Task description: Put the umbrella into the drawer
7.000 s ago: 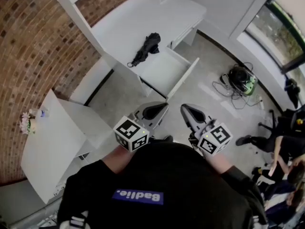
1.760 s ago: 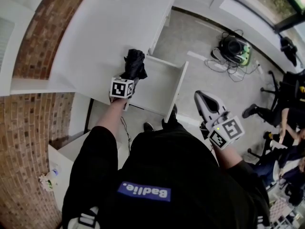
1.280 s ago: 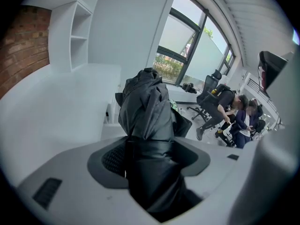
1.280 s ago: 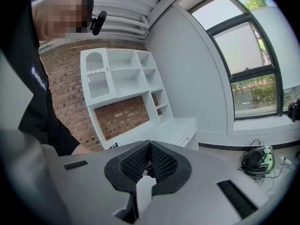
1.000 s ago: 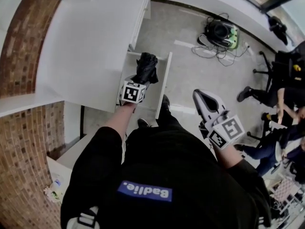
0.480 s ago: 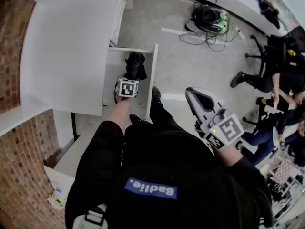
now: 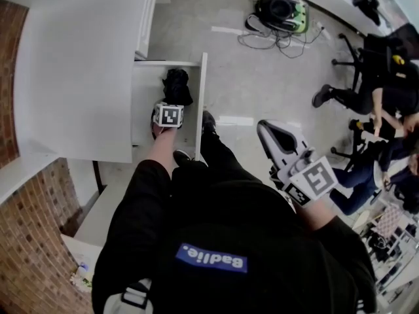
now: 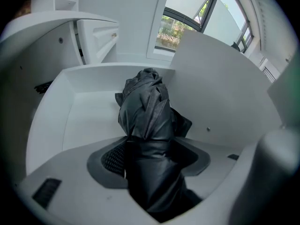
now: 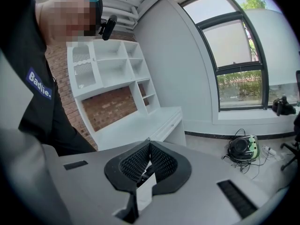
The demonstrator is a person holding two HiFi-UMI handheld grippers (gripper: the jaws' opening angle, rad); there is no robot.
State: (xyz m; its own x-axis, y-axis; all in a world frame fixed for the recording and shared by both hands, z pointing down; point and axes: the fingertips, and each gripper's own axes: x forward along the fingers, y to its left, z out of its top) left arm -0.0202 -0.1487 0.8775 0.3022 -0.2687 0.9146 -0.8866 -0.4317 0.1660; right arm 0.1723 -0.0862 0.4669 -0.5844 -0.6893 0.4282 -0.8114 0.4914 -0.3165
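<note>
The black folded umbrella point(image 7: 175, 86) hangs inside the open white drawer point(image 7: 201, 103) under the desk. My left gripper point(image 7: 171, 104) points steeply down and is shut on the umbrella's lower part. In the left gripper view the umbrella point(image 8: 144, 109) fills the gap between the jaws of the left gripper point(image 8: 150, 153), and its crumpled end reaches toward the drawer's floor point(image 8: 84, 116). I cannot tell whether it touches. My right gripper point(image 7: 270, 133) hangs by the person's right side over the floor. In its own view the right gripper point(image 9: 149, 146) is shut and empty.
The white desk top point(image 7: 78, 64) lies left of the drawer, with brick wall point(image 7: 19, 234) behind it. A green and black device with cables point(image 7: 281, 8) sits on the floor. People sit on chairs point(image 7: 366, 90) at the right. White shelving point(image 9: 108, 74) stands above the desk.
My left gripper has carried the umbrella from the desk edge down into the open drawer. The right gripper has stayed low at the person's right side.
</note>
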